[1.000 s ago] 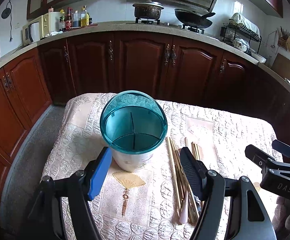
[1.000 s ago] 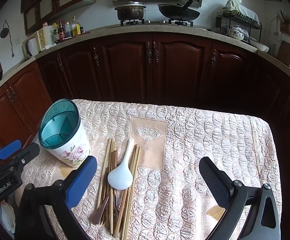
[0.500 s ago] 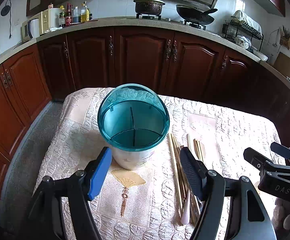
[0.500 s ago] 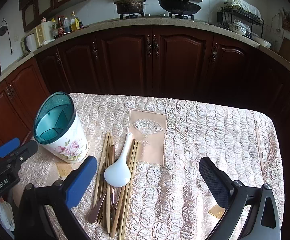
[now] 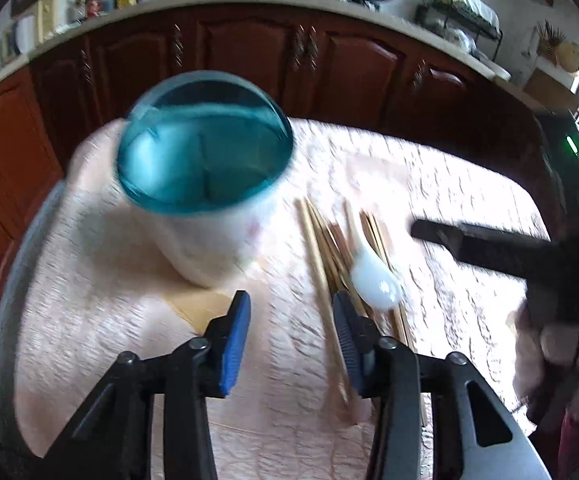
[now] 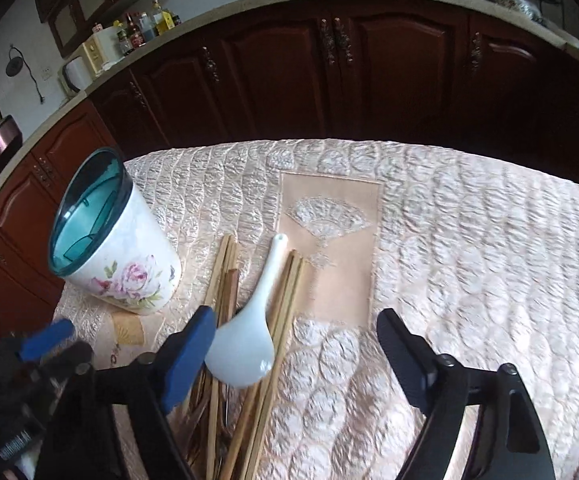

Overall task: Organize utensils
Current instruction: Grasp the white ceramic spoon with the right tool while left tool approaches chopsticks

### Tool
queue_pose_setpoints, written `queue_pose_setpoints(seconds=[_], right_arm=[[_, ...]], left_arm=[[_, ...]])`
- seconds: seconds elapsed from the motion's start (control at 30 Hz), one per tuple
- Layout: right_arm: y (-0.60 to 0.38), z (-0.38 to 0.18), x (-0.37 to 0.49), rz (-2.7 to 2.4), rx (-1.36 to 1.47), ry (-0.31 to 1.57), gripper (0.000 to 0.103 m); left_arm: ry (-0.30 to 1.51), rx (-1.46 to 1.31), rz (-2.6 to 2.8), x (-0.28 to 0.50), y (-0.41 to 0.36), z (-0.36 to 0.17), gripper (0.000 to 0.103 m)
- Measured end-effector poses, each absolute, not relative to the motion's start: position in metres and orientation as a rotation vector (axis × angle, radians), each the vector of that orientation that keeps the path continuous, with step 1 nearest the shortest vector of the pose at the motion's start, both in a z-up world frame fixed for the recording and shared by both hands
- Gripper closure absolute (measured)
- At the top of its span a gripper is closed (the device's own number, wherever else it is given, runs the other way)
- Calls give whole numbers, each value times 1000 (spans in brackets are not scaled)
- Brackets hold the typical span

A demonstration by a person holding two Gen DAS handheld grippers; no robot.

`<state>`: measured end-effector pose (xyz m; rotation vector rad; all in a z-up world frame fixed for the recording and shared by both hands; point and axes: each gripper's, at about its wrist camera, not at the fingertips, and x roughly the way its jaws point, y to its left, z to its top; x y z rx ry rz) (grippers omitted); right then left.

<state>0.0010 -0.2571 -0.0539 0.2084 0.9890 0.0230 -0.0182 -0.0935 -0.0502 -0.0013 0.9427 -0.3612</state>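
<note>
The right wrist view is sharp: the holder (image 6: 109,236) has a rose print and stands on the tabletop (image 6: 469,240), just left of the chopsticks (image 6: 285,296) and the white spoon (image 6: 245,340). The left view is blurred. The right claw (image 6: 295,354) is wide open and empty. The left claw (image 5: 289,340) is partly open and empty.

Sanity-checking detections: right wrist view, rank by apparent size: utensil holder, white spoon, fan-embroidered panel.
1. fan-embroidered panel
2. utensil holder
3. white spoon
Panel versus holder is close; fisheye and nearness make that pair unsure.
</note>
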Motion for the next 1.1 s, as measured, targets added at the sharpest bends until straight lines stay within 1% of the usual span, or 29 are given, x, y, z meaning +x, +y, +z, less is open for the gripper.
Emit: queue_pose_setpoints(seconds=[0.03, 0.07, 0.13, 0.2, 0.27, 0.33, 0.5, 0.53, 0.6, 0.63, 0.67, 0.7, 0.77, 0.83, 0.87, 1.1], right_arm=[[-257, -58, 8, 40, 214, 1000, 31], [-257, -61, 15, 62, 224, 1007, 39], [-256, -70, 28, 96, 245, 1026, 48], [-252, -78, 40, 105, 245, 1046, 51], [-249, -87, 51, 108, 238, 1063, 59], [-248, -94, 61, 119, 240, 1077, 64], [-245, -105, 85, 123, 227, 1108, 71], [-245, -108, 88, 126, 230, 1113, 75], [-243, -110, 93, 138, 227, 1116, 83], [-241, -113, 96, 151, 232, 1129, 88], [-240, -114, 96, 157, 231, 1134, 89], [-238, -114, 96, 160, 218, 1129, 89], [-237, -112, 89, 164, 191, 1126, 90], [-243, -107, 77, 169, 194, 1115, 91], [-247, -104, 71, 171, 198, 1108, 91], [-280, -99, 26, 138, 213, 1117, 91]], left_arm=[[953, -3, -369, -17, -97, -55, 62], [965, -6, -372, -15, -101, -61, 63], [986, -18, -377, -8, -107, -69, 63], [993, -21, -376, -1, -110, -75, 63], [996, -19, -370, 5, -115, -79, 63], [1005, -12, -363, 11, -120, -85, 63], [1031, -3, -357, 19, -133, -98, 63], [1033, -2, -356, 22, -134, -101, 63], [1041, -4, -357, 25, -136, -106, 66], [1050, -7, -357, 26, -136, -108, 73], [1062, -11, -360, 28, -137, -111, 80], [1070, -19, -367, 30, -138, -113, 82], [1072, -39, -387, 32, -138, -114, 91], [1074, -36, -392, 32, -138, -113, 96], [1076, -37, -391, 31, -136, -113, 98], [1106, -44, -393, 22, -115, -115, 99]])
